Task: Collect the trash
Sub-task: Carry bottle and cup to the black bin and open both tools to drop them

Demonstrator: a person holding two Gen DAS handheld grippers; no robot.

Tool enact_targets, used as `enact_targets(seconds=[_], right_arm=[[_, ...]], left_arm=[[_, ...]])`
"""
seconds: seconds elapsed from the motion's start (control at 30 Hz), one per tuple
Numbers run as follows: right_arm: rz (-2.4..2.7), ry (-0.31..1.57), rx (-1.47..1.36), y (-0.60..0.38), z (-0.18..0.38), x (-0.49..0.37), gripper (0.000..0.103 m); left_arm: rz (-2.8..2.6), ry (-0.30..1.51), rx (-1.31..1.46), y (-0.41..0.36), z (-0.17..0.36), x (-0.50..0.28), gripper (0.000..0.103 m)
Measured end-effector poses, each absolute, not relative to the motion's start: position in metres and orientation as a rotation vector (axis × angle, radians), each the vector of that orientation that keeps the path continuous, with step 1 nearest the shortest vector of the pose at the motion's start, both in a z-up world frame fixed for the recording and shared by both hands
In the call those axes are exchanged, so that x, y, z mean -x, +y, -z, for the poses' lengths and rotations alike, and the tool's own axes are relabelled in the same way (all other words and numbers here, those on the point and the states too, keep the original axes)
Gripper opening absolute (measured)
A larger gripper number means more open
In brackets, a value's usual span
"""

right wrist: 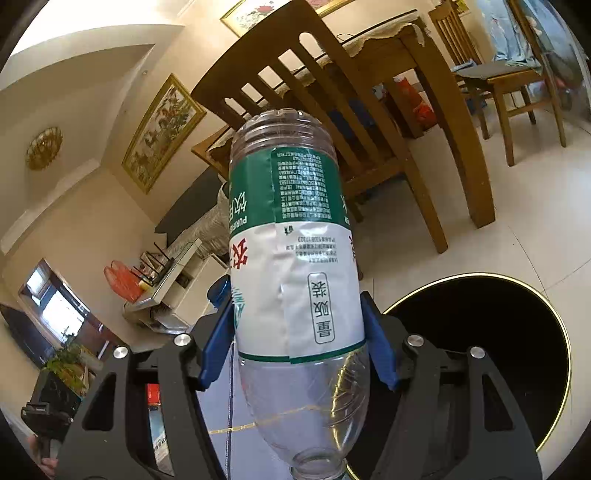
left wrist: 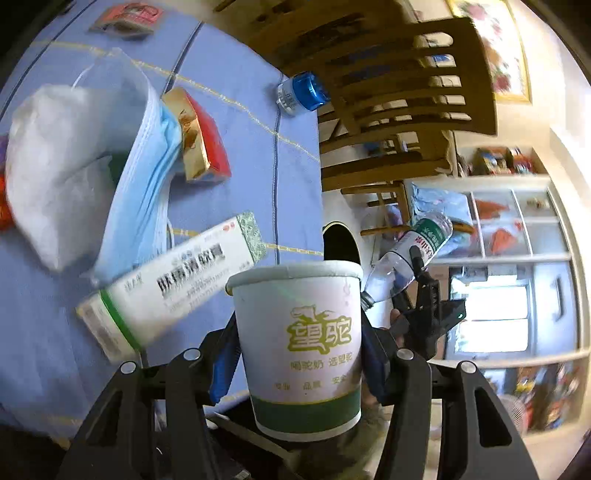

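My left gripper [left wrist: 297, 354] is shut on a white paper cup [left wrist: 299, 343] with a green band, held upright above the edge of the blue tablecloth [left wrist: 240, 155]. My right gripper [right wrist: 295, 332] is shut on an empty clear plastic bottle [right wrist: 291, 236] with a green and white label, held mouth down. The bottle [left wrist: 410, 258] and right gripper [left wrist: 424, 291] also show in the left wrist view, beside the table. A black round trash bin [right wrist: 491, 354] with a gold rim stands on the floor, right of and below the bottle; its rim [left wrist: 341, 240] peeks behind the cup.
On the cloth lie a white medicine box [left wrist: 173, 280], a blue face mask [left wrist: 144, 184], a white tissue wad [left wrist: 55, 166], a red and gold box [left wrist: 199, 136], a blue bottle cap [left wrist: 301, 92] and a red packet [left wrist: 127, 18]. A wooden chair [right wrist: 351, 110] stands behind.
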State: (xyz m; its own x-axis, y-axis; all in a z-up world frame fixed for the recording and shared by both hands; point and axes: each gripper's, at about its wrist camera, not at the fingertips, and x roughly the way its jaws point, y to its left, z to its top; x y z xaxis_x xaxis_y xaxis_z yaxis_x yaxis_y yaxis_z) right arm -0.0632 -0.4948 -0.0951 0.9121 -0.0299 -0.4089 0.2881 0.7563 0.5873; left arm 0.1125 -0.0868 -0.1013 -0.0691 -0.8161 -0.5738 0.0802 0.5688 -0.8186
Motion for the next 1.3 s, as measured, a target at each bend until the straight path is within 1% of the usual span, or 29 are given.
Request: enact_targets(seconds=[0.03,0.1,0.13,0.17,0.2,0.23,0.27,0.33,0.4,0.43,0.5,0.67,0.77,0.83,0.87,0.9,0.97,1.07,1.17,1.3], right_arm=[[0.171,0.384,-0.698,-0.495,0.093,0.063,0.064],[0.167,0.37,-0.709,-0.497,0.095,0.062,0.064],[0.165,0.365,-0.718,-0.502,0.099,0.058,0.064],[0.165,0.358,-0.728,-0.503,0.099,0.058,0.064],[0.169,0.355,-0.733,-0.504,0.1,0.06,0.064],[0.176,0.356,-0.731,-0.508,0.097,0.06,0.064],[0.195,0.358,-0.722,-0.509,0.098,0.062,0.064],[0.224,0.357,-0.722,-0.513,0.1,0.069,0.064],[0.283,0.355,-0.711,-0.519,0.101,0.073,0.064],[0.302,0.354,-0.7,-0.521,0.101,0.073,0.064],[0.343,0.356,-0.672,-0.526,0.102,0.071,0.064],[0.426,0.439,-0.625,-0.531,0.115,0.058,0.064],[0.467,0.462,-0.646,-0.539,0.122,0.062,0.065],[0.48,0.507,-0.666,-0.544,0.131,0.06,0.067],[0.498,0.54,-0.679,-0.547,0.137,0.06,0.071],[0.513,0.543,-0.693,-0.549,0.139,0.062,0.085],[0.569,0.469,-0.698,-0.553,0.131,0.079,0.099],[0.625,0.352,-0.706,-0.555,0.121,0.108,0.098],[0.682,0.287,-0.741,-0.565,0.122,0.131,0.098],[0.739,0.237,-0.803,-0.582,0.128,0.155,0.098]], left_arm=[[0.839,1.437,0.677,-0.087,0.092,-0.118,0.055],[0.82,1.314,0.653,-0.085,0.06,-0.128,0.056],[0.786,1.281,0.631,-0.085,0.052,-0.128,0.057],[0.757,1.273,0.621,-0.087,0.055,-0.122,0.059],[0.75,1.297,0.597,-0.092,0.063,-0.113,0.058],[0.739,1.356,0.549,-0.102,0.077,-0.103,0.055],[0.747,1.424,0.515,-0.118,0.095,-0.094,0.055],[0.757,1.45,0.487,-0.134,0.108,-0.089,0.055],[0.733,1.393,0.398,-0.151,0.105,-0.092,0.055],[0.716,1.349,0.313,-0.164,0.097,-0.093,0.055],[0.707,1.304,0.235,-0.178,0.085,-0.094,0.055],[0.715,1.217,0.063,-0.227,0.072,-0.083,0.055],[0.705,1.152,-0.038,-0.249,0.071,-0.073,0.055],[0.709,1.119,-0.103,-0.274,0.07,-0.071,0.055],[0.717,1.095,-0.15,-0.29,0.068,-0.068,0.055],[0.724,1.078,-0.185,-0.304,0.068,-0.065,0.055],[0.753,1.046,-0.264,-0.336,0.07,-0.057,0.055],[0.819,1.035,-0.339,-0.381,0.081,-0.047,0.055],[0.836,1.012,-0.428,-0.417,0.096,-0.038,0.055],[0.851,1.033,-0.447,-0.434,0.111,-0.035,0.055]])
